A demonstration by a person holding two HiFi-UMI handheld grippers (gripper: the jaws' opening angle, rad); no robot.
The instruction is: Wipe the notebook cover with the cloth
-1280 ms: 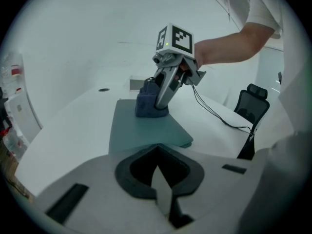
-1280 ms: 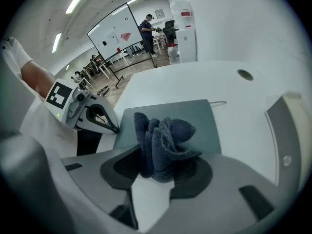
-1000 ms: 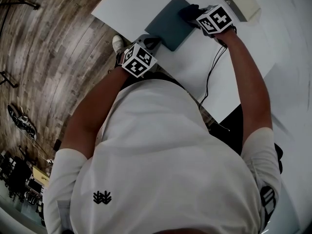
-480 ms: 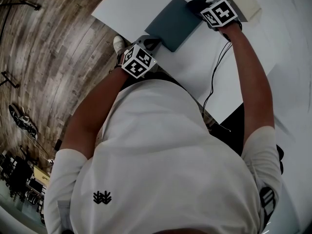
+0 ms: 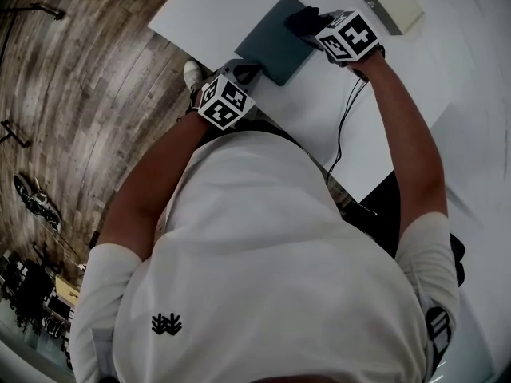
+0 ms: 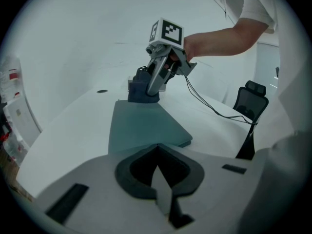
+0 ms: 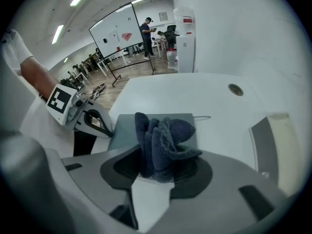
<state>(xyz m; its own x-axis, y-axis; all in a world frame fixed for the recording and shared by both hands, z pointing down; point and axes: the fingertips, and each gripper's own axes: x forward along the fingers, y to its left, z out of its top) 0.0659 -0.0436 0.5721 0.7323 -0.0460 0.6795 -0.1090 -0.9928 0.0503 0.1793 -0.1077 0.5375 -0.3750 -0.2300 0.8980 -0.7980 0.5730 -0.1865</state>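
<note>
**Notebook flat on white table, cloth on its far end**

Notebook (image 5: 274, 42), teal-grey cover, closed, lies flat near the table's (image 5: 215, 6) left edge. Dark blue cloth (image 7: 163, 145), bunched, sits on the cover's far right part. Right gripper (image 5: 318, 29) has its jaws clamped on the cloth, with folds bulging out above them, and presses it onto the cover. Left gripper (image 6: 158, 152) is at the notebook's near corner, jaws closed together with nothing between them, tips right at the cover's near edge. A black cable (image 5: 343, 126) runs from the right gripper back across the table. Wood floor (image 5: 80, 94) lies to the left.
</note>
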